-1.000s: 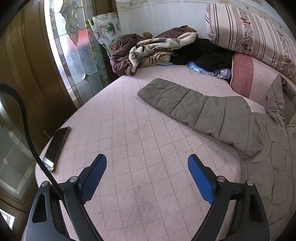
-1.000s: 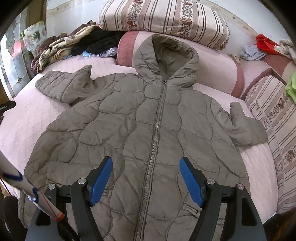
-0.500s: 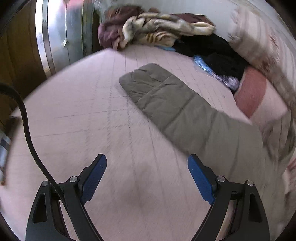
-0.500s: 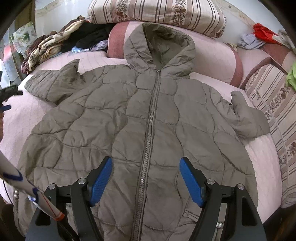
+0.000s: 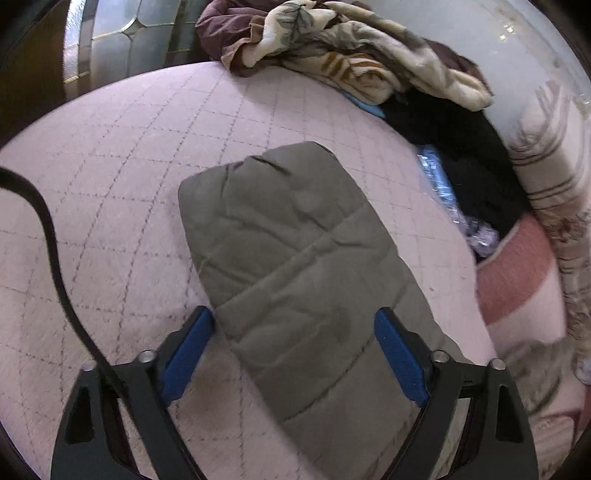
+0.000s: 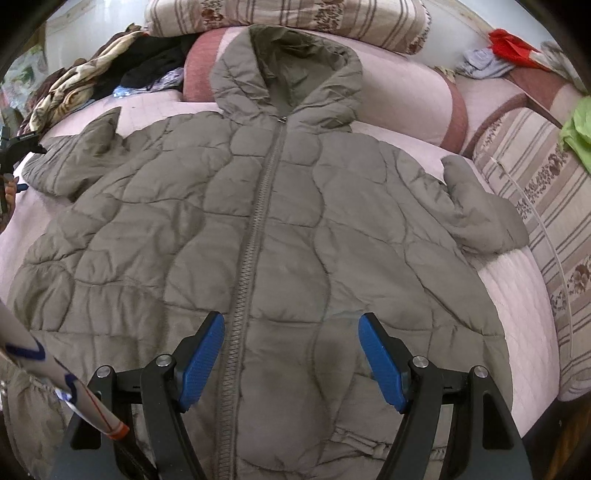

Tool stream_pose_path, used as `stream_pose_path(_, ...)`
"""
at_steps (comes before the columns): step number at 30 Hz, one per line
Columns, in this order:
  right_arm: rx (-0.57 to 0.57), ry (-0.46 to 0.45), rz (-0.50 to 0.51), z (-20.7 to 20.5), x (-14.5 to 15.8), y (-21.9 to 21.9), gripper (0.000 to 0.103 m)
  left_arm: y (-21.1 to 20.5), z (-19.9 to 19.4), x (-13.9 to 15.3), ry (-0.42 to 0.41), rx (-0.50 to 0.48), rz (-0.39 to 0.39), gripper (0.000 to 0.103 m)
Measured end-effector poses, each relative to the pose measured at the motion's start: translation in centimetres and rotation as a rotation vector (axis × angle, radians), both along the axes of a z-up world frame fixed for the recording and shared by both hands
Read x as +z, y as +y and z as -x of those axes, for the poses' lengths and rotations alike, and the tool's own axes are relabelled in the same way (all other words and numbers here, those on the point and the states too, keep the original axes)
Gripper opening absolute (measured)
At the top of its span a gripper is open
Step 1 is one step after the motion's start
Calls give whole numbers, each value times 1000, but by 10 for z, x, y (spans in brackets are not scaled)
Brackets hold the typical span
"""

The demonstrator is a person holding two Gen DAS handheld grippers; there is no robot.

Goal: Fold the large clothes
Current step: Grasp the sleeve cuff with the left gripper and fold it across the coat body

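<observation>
An olive quilted hooded jacket (image 6: 280, 229) lies zipped and face up on a pink quilted bed (image 6: 517, 291), hood toward the pillows. Its left sleeve (image 5: 295, 258) lies out across the bed in the left wrist view. My left gripper (image 5: 293, 336) is open, its blue pads on either side of the sleeve, just above it. My right gripper (image 6: 291, 339) is open and empty, hovering over the jacket's lower front beside the zipper (image 6: 255, 229). The right sleeve (image 6: 476, 206) is bent near the striped cushion.
A heap of blankets and dark clothes (image 5: 351, 62) lies at the far side of the bed. Striped pillows (image 6: 295, 14) and a pink bolster (image 6: 406, 96) line the headboard. Red, grey and green clothes (image 6: 513, 48) lie at the far right. A glass door (image 5: 129, 44) stands beyond the bed.
My left gripper has moved forward and down over the bed until its open fingers straddle the sleeve end. My right gripper has moved closer over the jacket's front.
</observation>
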State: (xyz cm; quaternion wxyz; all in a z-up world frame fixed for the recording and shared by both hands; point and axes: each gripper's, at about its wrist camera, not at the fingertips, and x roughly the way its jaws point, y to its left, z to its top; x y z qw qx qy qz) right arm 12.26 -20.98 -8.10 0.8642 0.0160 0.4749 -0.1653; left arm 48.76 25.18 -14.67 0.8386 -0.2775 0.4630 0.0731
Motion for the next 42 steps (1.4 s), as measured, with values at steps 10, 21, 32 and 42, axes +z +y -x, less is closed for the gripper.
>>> stream_pose_path(10, -41, -98, 13, 23, 26, -19, 79, -48, 22, 84, -98, -185, 30, 9)
stream_pose_path(21, -132, -170, -23, 70, 46, -54, 79, -247, 130, 181, -305, -669, 157, 8)
stream_pose_path(32, -218, -157, -61, 103, 41, -106, 79, -398, 212, 63, -65, -885, -111, 22)
stream_pose_path(42, -173, -193, -400, 20, 21, -142, 79, -332, 312, 117, -230, -804, -317, 63)
